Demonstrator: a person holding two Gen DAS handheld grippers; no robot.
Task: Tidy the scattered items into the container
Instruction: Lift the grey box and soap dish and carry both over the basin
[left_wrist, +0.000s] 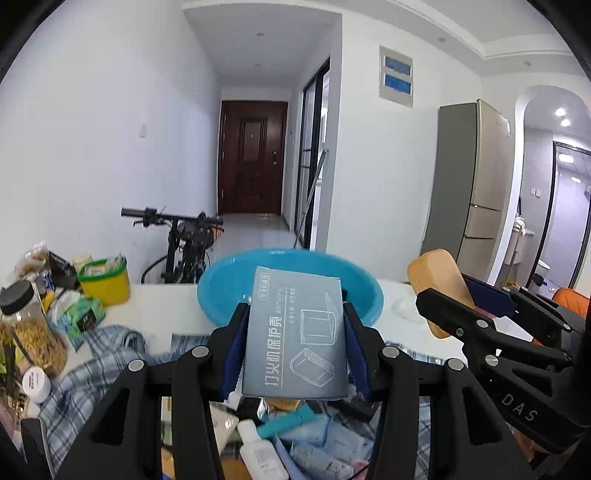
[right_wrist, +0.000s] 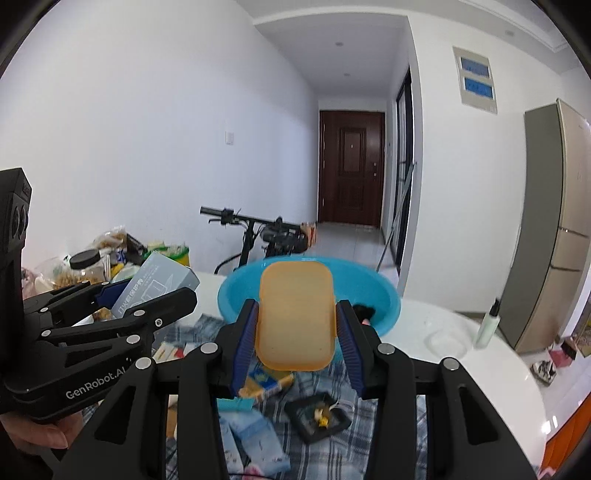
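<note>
At the lower centre of the left wrist view, the left gripper (left_wrist: 293, 343) has its blue pads pressed against both long edges of a grey carton (left_wrist: 297, 336) printed with line drawings and lettering; the carton stands raised above the clutter, its upper end overlapping the near rim of the blue basin (left_wrist: 221, 288) behind it. At the right edge of the same view the right gripper (left_wrist: 448, 295) appears side-on, clamped on a tan case (left_wrist: 437, 275). The right wrist view confirms that grip: at lower centre the right gripper (right_wrist: 295, 328) is closed narrowly on the tan case (right_wrist: 295, 314), pads touching both sides, the case upright and overlapping the blue basin (right_wrist: 384, 295). At the left of that view the left gripper (right_wrist: 142, 295) is seen from the side with the grey carton (right_wrist: 162, 280) between its fingers, and a hand (right_wrist: 35, 432) shows at the lower left corner. Below both grippers a plaid cloth (right_wrist: 325, 384) carries scattered items: pale blue packets (left_wrist: 332, 443), a white bottle (left_wrist: 258, 448) and a black tray (right_wrist: 317, 415). The basin sits on a white table (right_wrist: 480, 373), beyond the cloth. A black-lidded jar (left_wrist: 27, 328) stands at the left of the left wrist view, a green-rimmed tub (left_wrist: 105, 278) behind it. A bicycle (left_wrist: 184, 236) stands past the table, and a dark door (left_wrist: 253, 158) closes the corridor.
</note>
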